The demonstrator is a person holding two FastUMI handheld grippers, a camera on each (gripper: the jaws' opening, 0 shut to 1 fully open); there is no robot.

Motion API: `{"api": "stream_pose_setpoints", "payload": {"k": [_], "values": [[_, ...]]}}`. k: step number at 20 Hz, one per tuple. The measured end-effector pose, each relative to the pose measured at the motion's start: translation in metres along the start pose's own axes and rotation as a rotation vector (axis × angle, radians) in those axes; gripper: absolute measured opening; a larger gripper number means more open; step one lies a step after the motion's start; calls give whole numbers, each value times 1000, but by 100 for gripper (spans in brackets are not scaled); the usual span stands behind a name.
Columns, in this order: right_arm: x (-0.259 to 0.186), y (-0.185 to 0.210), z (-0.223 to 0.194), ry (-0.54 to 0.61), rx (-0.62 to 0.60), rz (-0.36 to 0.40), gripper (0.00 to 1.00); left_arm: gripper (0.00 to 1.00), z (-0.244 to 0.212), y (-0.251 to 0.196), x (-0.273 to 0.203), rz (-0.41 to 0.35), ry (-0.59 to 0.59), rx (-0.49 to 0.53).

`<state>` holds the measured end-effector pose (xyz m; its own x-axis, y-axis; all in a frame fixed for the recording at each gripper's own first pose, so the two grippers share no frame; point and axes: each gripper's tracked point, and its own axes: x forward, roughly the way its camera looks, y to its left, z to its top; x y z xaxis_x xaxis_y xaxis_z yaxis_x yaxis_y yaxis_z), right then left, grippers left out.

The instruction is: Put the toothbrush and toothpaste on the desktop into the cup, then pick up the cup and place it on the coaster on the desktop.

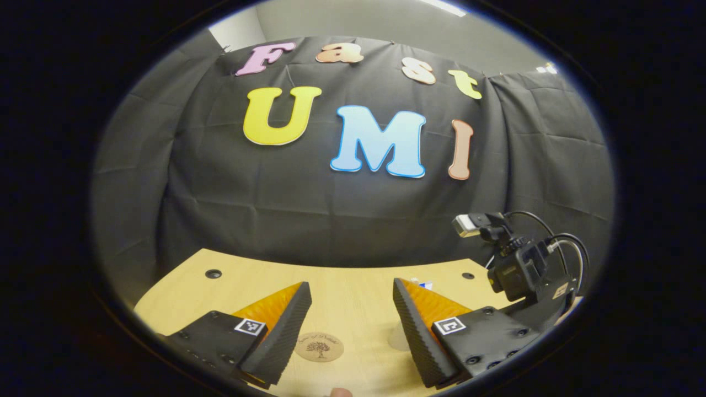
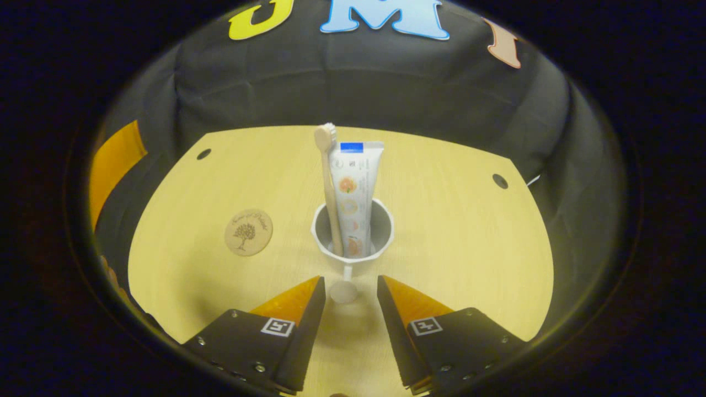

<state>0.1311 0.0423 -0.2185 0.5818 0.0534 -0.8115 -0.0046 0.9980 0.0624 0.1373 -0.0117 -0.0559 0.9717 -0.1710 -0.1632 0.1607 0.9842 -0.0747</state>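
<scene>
On the bench [image 2: 441, 231], mid-surface: white cup [image 2: 353, 229] holding toothbrush [image 2: 330, 182] and toothpaste [image 2: 354, 187]; coaster [image 2: 249, 232] nearby. Right gripper [image 2: 346, 300] fingers wide, empty; we judge a careless grip could tip the top-heavy cup.

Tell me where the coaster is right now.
In the right gripper view the coaster lies flat on the desktop, left of the cup and apart from it.
</scene>
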Motion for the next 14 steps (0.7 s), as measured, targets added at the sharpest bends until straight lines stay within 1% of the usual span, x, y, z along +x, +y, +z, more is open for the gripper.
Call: {"api": "stream_pose_setpoints", "payload": {"k": [1,2,4,5,7,10,11,12,14], "values": [[4,1,-2,23,1,-4,61,95,-2,2,0,0,7,-6],[8,1,-3,47,5,-9,63,95,-5,4,1,-2,17,-10],[14,2,-5,94,8,-15,61,95,-9,11,1,-4,32,-17],[18,2,-6,115,11,-17,63,95,-11,12,1,-8,40,-21],[24,5,-10,155,20,-14,63,95,-18,17,3,-13,60,-24],[29,10,-10,185,57,0,62,95,-22,24,3,-16,77,-26],[32,12,-10,189,65,3,62,99,-23,27,2,-14,80,-27],[33,12,-9,193,70,1,62,99,-24,30,2,-12,81,-30],[35,13,-7,202,83,3,63,98,-27,34,2,-11,89,-36]]}}
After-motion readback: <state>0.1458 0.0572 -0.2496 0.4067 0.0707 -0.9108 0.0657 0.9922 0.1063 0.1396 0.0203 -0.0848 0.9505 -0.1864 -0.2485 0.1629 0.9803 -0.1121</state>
